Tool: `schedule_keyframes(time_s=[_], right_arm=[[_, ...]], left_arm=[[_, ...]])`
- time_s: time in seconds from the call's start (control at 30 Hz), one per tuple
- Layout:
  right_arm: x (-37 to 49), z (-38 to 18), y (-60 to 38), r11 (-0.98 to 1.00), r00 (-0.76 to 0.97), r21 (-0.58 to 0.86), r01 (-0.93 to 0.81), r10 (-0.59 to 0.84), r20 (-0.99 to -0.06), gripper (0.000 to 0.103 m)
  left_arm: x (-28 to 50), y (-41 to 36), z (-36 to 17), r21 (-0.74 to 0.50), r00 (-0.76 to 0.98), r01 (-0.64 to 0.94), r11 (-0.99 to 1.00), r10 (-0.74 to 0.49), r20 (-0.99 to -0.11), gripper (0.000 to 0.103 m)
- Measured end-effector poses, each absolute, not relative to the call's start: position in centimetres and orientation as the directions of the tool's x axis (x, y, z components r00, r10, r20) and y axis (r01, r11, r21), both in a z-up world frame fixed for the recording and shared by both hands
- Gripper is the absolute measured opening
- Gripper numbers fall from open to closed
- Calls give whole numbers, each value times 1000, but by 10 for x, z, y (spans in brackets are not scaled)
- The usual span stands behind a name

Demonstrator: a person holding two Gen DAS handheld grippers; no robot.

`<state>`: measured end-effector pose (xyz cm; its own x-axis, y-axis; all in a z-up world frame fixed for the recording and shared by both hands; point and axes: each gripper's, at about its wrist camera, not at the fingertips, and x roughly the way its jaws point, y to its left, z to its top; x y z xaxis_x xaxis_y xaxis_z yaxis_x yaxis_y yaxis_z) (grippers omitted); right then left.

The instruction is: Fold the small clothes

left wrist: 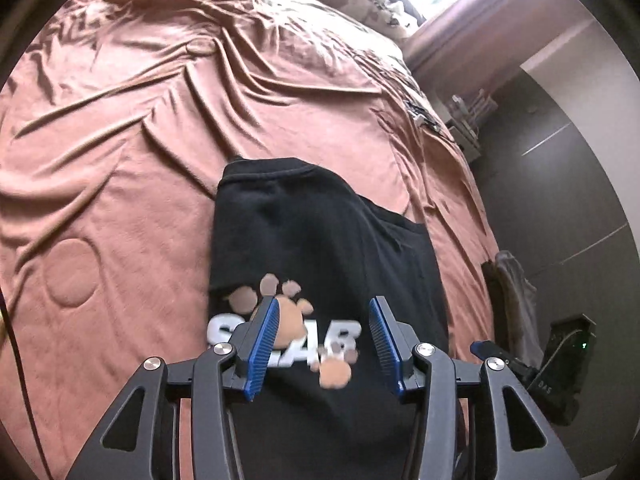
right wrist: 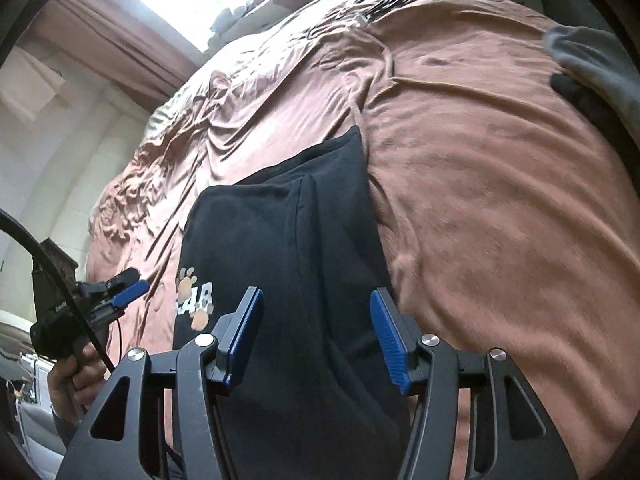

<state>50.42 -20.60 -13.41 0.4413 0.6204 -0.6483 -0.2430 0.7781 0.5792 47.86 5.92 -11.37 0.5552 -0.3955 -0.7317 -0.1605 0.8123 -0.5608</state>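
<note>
Left wrist view looks down on a black T-shirt [left wrist: 320, 240] lying on the bed's rust-coloured bedspread [left wrist: 120, 140], directly ahead of and beneath the left gripper [left wrist: 324, 344]. The garment is already narrowed into a long panel, with its long axis running straight away from the gripper, along the line of the fingers. The printed front, with white letters and tan paw prints [left wrist: 288, 320], sits at the near end between the blue pads [left wrist: 264, 344], while the far hem or shoulder edge lies further up the bed.

The left gripper stands wide open and holds nothing; whether its tips touch the cloth cannot be told, as the frame is slightly blurred.

Right wrist view shows the same T-shirt [right wrist: 288, 260] from its other side, with a lengthwise fold ridge [right wrist: 304, 216] running up the middle. The right gripper [right wrist: 316, 336] is also spread wide and empty, poised over the near part of the plain black half. The left gripper [right wrist: 124, 294] appears at the left of this view, just beside the printed edge.

Both grippers are about equally close to the near end, one at each side. My judgement is that the next fold would run across the long axis, bringing the near end towards the far end.
</note>
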Motion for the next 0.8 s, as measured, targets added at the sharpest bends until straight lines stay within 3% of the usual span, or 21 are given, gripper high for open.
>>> schedule_keyframes(time_s=[0.27, 0.37, 0.5, 0.53, 0.67, 0.8], right_arm=[[565, -149, -165, 800, 400, 548, -243, 598, -695, 54], [584, -154, -148, 800, 380, 545, -251, 599, -705, 54], [601, -159, -128, 829, 388, 496, -259, 560, -732, 53], [603, -159, -123, 835, 392, 484, -261, 550, -738, 50], [604, -154, -119, 852, 405, 456, -255, 523, -750, 3], [588, -134, -118, 825, 412, 485, -291, 566, -714, 0]], left_arm=[[485, 66, -122, -610, 572, -195, 768, -416, -707, 51], [484, 64, -125, -549, 567, -212, 809, -355, -743, 52], [492, 62, -150, -572, 512, -238, 785, -399, -761, 52], [494, 62, -155, -566, 500, -247, 787, -396, -770, 52], [497, 65, -161, -579, 498, -251, 775, -410, -764, 52], [493, 69, -164, -602, 500, -258, 756, -429, -752, 52]])
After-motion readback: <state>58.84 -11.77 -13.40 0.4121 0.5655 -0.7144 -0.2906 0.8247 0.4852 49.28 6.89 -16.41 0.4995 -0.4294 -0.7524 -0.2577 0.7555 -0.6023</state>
